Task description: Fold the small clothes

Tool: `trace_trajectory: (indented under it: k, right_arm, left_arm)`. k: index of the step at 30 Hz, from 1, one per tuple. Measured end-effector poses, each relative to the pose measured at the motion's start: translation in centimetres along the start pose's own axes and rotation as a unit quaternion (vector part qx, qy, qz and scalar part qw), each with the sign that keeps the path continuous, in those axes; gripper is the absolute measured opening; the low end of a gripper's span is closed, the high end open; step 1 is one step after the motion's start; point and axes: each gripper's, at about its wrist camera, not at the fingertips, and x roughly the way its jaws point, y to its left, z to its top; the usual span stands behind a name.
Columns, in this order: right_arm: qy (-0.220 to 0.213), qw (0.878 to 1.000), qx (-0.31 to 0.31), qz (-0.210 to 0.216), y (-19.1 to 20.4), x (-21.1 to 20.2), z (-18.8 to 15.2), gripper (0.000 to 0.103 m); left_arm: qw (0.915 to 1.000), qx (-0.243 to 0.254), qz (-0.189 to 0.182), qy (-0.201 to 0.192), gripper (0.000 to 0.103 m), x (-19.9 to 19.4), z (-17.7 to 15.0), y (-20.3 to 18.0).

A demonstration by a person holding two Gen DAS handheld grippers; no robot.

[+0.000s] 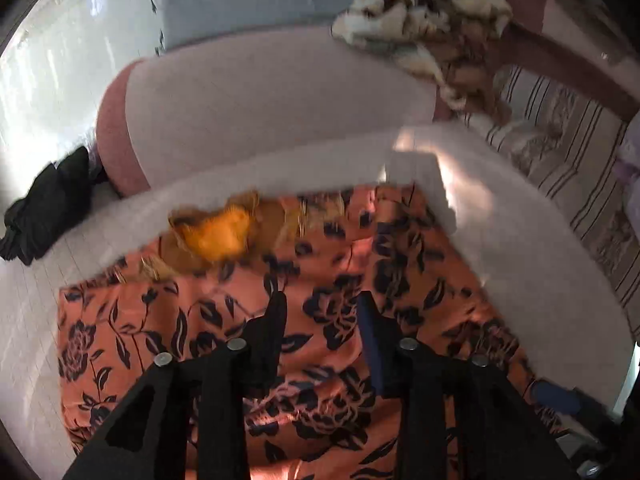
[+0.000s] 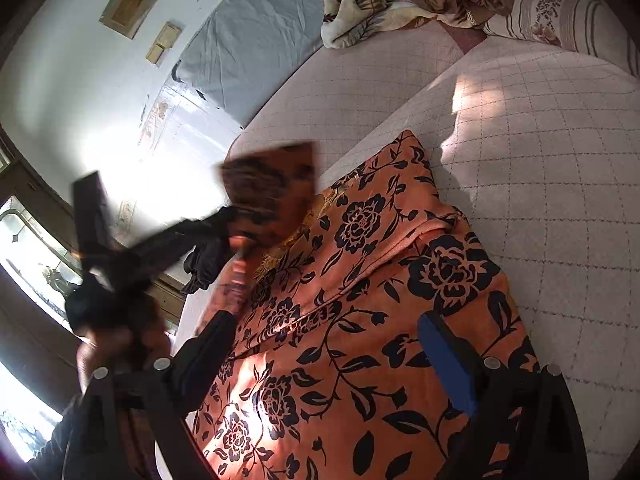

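Observation:
An orange garment with a black flower print lies spread on the quilted white bed cover; its yellow-gold neck part points away. My left gripper hovers over the cloth with its jaws apart and nothing between them in its own view. In the right wrist view the left gripper is blurred, with a lifted flap of the garment at its tips; whether it pinches the flap I cannot tell. My right gripper is open above the garment.
A black garment lies at the bed's left edge. A brown and cream blanket is bunched at the far side, next to a striped pillow. A grey mattress leans on the white wall.

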Motion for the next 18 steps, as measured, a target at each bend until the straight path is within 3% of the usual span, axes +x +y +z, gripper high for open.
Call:
trace_trajectory:
  k: [1, 3, 6, 8, 11, 14, 18]
  right_arm:
    - [0.003, 1.000, 0.002, 0.001, 0.0, 0.0, -0.1, 0.094]
    - [0.002, 1.000, 0.004, 0.004, 0.0, -0.2, 0.1, 0.094]
    - [-0.002, 1.000, 0.008, 0.006, 0.0, -0.4, 0.3, 0.094]
    - [0.001, 1.000, 0.008, 0.002, 0.1, -0.2, 0.4, 0.094]
    - [0.011, 0.999, 0.030, 0.006, 0.1, 0.1, 0.8, 0.094]
    - [0.025, 0.999, 0.032, 0.016, 1.2, 1.2, 2.9, 0.096]
    - [0.065, 0.993, 0.042, 0.086, 3.2, 5.3, 7.0, 0.095]
  left_arm:
    - [0.9997, -0.015, 0.001, 0.020, 0.040, 0.6, -1.0, 0.7]
    - [0.9991, -0.041, 0.003, 0.004, 0.041, -1.0, -2.9, 2.8]
    - [0.9953, -0.082, 0.007, -0.052, 0.062, -5.5, -5.1, 6.5]
    - [0.9899, -0.100, 0.039, -0.094, 0.076, -8.2, -6.3, 9.6]
    - [0.9814, -0.135, 0.093, -0.100, 0.077, -9.2, -7.6, 14.4]
    - [0.9709, -0.206, 0.090, -0.081, 0.077, -8.4, -9.3, 19.7]
    - [0.9573, -0.273, 0.070, -0.066, 0.077, -6.4, -10.6, 23.5]
